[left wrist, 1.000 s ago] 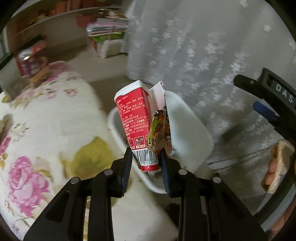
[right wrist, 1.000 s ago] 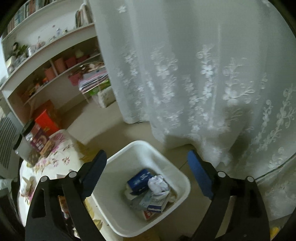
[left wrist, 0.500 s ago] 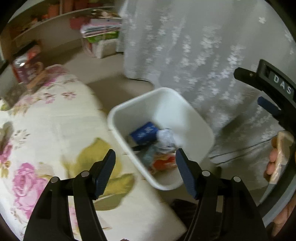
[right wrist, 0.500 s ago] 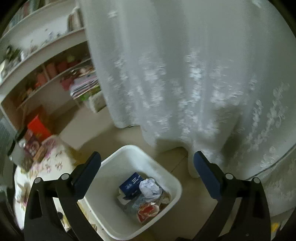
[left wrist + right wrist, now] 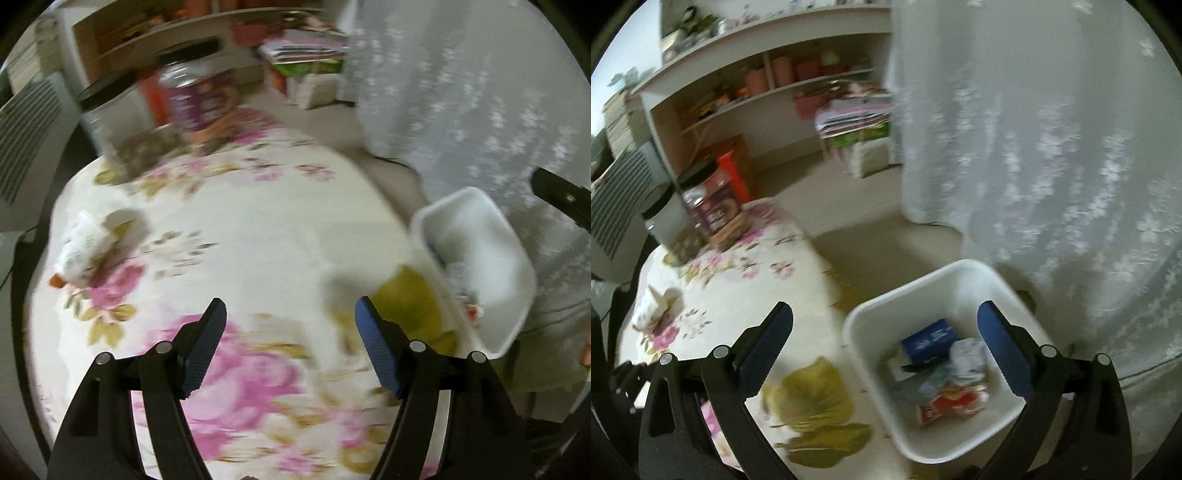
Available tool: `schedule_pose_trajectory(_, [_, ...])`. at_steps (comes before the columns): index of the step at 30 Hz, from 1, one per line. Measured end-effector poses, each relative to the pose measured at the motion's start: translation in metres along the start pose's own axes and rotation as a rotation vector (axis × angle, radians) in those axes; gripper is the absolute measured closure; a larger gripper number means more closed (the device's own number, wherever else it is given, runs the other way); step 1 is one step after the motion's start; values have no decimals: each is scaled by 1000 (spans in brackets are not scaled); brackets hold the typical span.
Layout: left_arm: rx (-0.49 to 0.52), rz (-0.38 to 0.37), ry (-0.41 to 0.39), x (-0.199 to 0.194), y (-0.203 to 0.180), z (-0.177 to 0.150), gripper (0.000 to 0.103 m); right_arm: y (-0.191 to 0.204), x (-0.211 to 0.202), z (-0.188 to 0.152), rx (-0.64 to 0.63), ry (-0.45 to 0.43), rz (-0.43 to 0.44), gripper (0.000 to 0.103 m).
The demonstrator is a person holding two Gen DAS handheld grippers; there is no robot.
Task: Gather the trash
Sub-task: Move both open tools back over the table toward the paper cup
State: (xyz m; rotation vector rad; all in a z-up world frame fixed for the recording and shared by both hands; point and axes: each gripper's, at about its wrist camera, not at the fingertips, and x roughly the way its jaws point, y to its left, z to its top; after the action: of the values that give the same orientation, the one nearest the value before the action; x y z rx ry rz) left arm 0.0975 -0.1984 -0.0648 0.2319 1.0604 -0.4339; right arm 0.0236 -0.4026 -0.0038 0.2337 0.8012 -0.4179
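Note:
A white bin [image 5: 871,325] stands on the floor beside the flowered table [image 5: 258,229]; in it lie a red carton [image 5: 949,404], a blue packet [image 5: 929,339] and crumpled paper [image 5: 967,356]. The bin [image 5: 480,221] also shows at the right of the left wrist view. A white crumpled wrapper with an orange tip [image 5: 83,251] lies on the table's far left, also seen as the wrapper [image 5: 657,308]. My left gripper [image 5: 290,321] hovers over the tablecloth, its jaws opening with nothing between them. My right gripper [image 5: 884,319] stands open and empty over the bin's near rim.
Two dark-lidded jars [image 5: 709,203] stand at the table's far end. Shelves [image 5: 768,92] line the back wall, with a stack of boxes [image 5: 857,140] on the floor. A white lace curtain [image 5: 1052,147] hangs close behind the bin. A radiator [image 5: 26,125] is at the left.
My left gripper let go of the red carton, which now lies in the bin, and swung left over the table. My right gripper opened wider and shifted left.

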Motion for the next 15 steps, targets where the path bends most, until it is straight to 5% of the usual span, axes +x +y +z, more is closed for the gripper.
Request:
schedule_pose_trajectory(10, [-154,133,35,15,124,14,32,64,20,-9,-91,64,53,7])
schedule_pose_trajectory(15, [-150,213,46,25,162,28,32,82,30,-13,-130,86,50,7])
